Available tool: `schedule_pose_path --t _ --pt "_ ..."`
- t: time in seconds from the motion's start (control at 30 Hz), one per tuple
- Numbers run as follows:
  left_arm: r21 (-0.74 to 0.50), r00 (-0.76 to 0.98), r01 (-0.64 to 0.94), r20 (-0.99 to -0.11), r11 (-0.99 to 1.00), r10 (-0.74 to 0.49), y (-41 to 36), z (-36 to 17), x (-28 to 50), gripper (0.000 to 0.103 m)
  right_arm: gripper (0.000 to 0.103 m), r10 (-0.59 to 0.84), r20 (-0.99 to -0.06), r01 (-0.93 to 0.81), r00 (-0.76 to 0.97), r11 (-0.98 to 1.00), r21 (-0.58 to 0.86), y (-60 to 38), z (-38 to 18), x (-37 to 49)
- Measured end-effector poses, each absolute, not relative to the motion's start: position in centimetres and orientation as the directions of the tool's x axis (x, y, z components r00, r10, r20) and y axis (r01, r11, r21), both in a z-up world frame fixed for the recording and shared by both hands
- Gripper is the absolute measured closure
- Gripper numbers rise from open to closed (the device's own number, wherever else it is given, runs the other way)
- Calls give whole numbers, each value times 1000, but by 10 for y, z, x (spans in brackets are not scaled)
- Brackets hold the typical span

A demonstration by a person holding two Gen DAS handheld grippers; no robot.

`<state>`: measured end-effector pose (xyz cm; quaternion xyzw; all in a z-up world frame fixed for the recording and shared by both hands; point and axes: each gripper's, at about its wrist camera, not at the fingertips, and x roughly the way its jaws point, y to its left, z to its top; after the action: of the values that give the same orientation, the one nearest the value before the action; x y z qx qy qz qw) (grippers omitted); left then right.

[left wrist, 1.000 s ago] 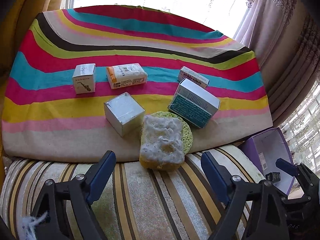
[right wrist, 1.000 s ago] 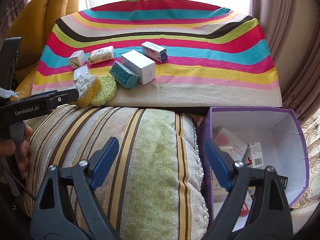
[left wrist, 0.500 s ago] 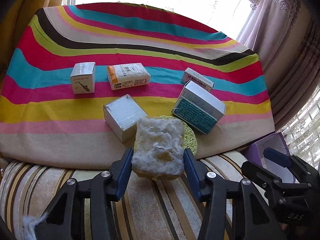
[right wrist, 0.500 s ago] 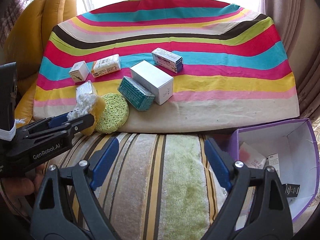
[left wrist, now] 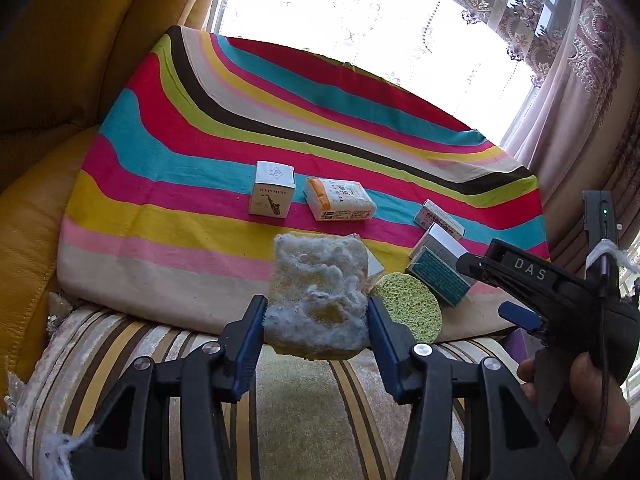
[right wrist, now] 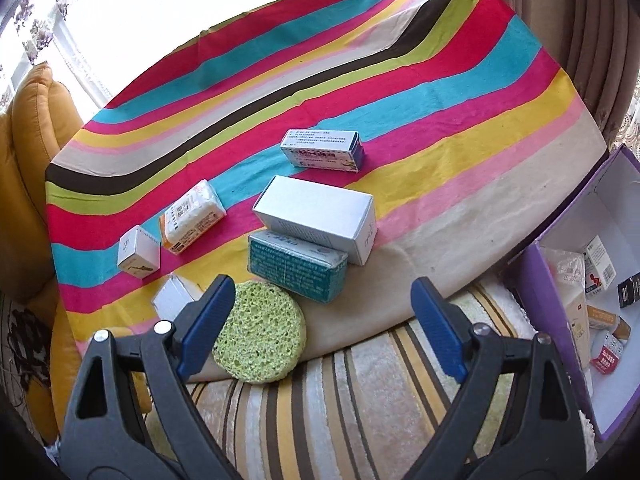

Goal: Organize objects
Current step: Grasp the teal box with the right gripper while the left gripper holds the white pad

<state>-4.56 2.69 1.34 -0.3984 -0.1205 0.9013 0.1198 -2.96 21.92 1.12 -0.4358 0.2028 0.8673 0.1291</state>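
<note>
One item in hand: my left gripper (left wrist: 316, 312), open a second ago, now clamps the yellow sponge (left wrist: 318, 300), lifted off the striped cloth (left wrist: 168, 216). My right gripper (right wrist: 320, 322) is opening, empty, over the green sponge (right wrist: 260, 332). Purple box (right wrist: 576, 240) next, I judge.

Both wrist cameras are looking forward and steeply down along their jaws, close over a striped cushion (left wrist: 304, 400). Each is facing the striped cloth (right wrist: 460, 92); both are sharing the green round sponge (right wrist: 260, 332) and, apparently, the same boxes.
</note>
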Motion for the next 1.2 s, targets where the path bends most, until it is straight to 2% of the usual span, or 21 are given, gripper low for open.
schedule_pose_path --t 0.6,0.63,0.67,0.73,1.2 --pt "-420 -659 -99 -652 -902 375 5 -2 -48 52 12 184 -866 -486 -466 -871 76 192 -17 -86" --pt "-421 -658 -101 -651 -901 378 5 -2 -47 52 15 190 -868 -492 -459 -868 70 194 -19 -87" --pt "-422 -658 -104 -650 -901 380 5 -2 -47 52 23 192 -872 -498 -450 -865 66 196 -21 -87" --pt "-423 -656 -109 -649 -899 385 5 -2 -47 52 24 181 -877 -495 -446 -866 74 198 -24 -87" --pt "-376 -645 -157 -661 -913 383 22 3 -42 52 24 160 -818 -409 -552 -907 98 214 0 -20"
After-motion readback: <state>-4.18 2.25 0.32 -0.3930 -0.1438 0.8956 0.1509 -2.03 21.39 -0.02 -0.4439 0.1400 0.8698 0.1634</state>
